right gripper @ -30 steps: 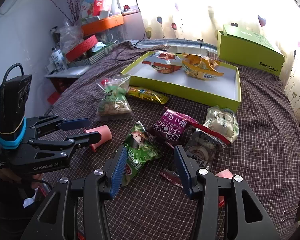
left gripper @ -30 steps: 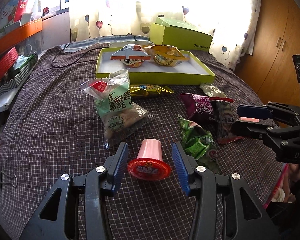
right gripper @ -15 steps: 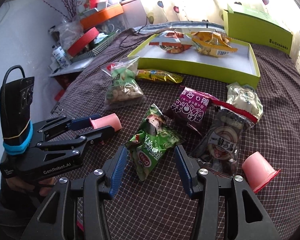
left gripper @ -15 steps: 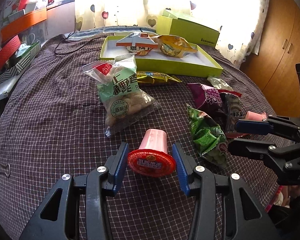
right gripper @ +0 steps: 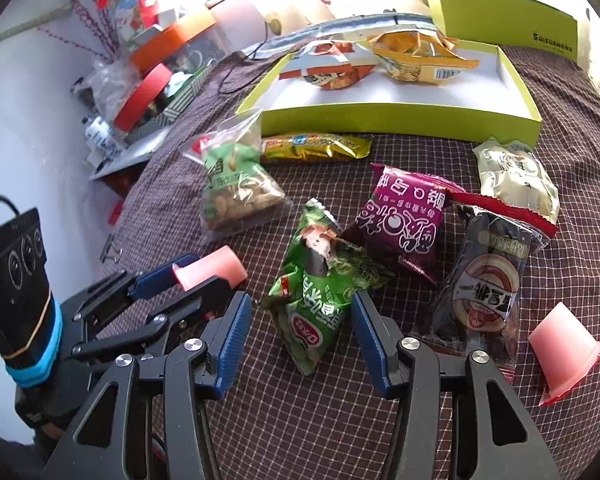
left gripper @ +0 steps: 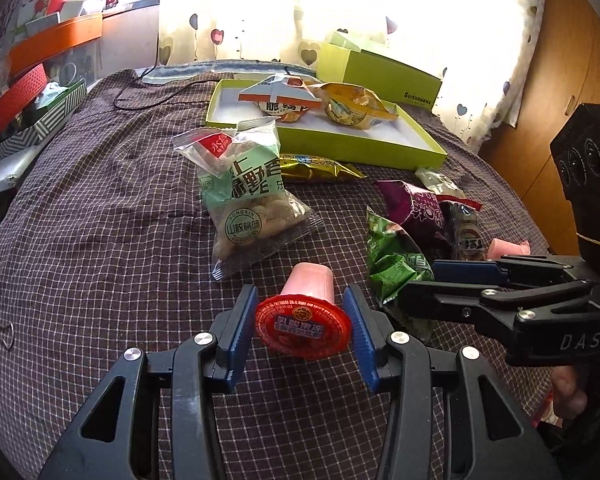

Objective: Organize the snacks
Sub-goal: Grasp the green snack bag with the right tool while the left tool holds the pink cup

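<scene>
Two hand-held grippers work over a checked cloth [left gripper: 100, 216] strewn with snacks. At left, the left gripper [left gripper: 300, 320] has its blue ribbed pads on either side of a pink jelly cup [left gripper: 304, 304] lying on its side, red foil lid toward the camera; the pads appear to touch the lid's rim, but whether they clamp it cannot be told. The cup is rigid, tapered and smooth, so a grip on the wider lid end, jaws square to it, likely holds best. At right, the right gripper [right gripper: 300, 332] straddles a green packet [right gripper: 320, 292], jaws opening, pads clear of it. That packet is crinkled, puffy foil; closing on its thicker middle should stop it slipping. Beyond lie a clear nut bag [right gripper: 232, 188], a gold bar wrapper [right gripper: 316, 148], a purple pouch [right gripper: 404, 224], a dark glossy packet [right gripper: 484, 280], a pale packet [right gripper: 516, 176] and a second pink cup [right gripper: 564, 352]. The lime cardboard tray [right gripper: 400, 114], shallow and white-lined, already holds two bags and is probably the destination
</scene>
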### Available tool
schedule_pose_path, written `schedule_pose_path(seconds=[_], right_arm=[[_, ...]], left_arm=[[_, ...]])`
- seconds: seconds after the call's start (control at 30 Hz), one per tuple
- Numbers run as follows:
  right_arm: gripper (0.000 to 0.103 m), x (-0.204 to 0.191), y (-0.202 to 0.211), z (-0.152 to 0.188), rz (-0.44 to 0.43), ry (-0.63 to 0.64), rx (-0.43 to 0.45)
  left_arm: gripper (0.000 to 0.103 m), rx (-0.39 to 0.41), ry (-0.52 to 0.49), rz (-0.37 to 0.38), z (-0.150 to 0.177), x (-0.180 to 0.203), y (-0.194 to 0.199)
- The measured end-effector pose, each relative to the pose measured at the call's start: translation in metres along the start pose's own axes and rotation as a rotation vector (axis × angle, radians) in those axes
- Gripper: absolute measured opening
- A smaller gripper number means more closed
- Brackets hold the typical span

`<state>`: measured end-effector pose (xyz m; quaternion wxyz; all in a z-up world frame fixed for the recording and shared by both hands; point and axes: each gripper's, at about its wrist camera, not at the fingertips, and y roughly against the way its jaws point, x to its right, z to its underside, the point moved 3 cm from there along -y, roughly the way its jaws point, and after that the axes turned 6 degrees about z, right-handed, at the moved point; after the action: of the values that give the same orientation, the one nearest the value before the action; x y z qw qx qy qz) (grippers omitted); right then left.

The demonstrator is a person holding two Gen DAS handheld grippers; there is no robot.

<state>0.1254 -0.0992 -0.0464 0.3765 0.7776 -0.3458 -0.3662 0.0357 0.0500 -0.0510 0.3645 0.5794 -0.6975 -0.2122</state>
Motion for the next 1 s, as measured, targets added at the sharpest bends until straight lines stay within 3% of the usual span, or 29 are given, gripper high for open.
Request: schedule_pose_path(seconds=[0.17, 0.33, 0.57, 1.0], right_arm=[[0.054, 0.004, -0.011, -0.004, 0.012, -0.057, -0.032], [0.054, -0.002, -0.015, -0.009, 0.055, 0.002, -0.019], [0.037, -0.007, -0.013, -0.005, 0.074, 0.096, 0.018], [0.032, -0.021, 0.010, 0.006, 0.012, 0.166, 0.075]], left_arm=[[0.046, 0.010, 0.014, -0.009, 0.000, -0.007, 0.002], [0.046, 0.009, 0.016, 0.003, -0.001, -0.009, -0.002], [0.046, 0.014, 0.022, 0.014, -0.001, -0.010, -0.001], [0.046, 0.037, 0.020, 0.018, -0.003, -0.005, 0.008]])
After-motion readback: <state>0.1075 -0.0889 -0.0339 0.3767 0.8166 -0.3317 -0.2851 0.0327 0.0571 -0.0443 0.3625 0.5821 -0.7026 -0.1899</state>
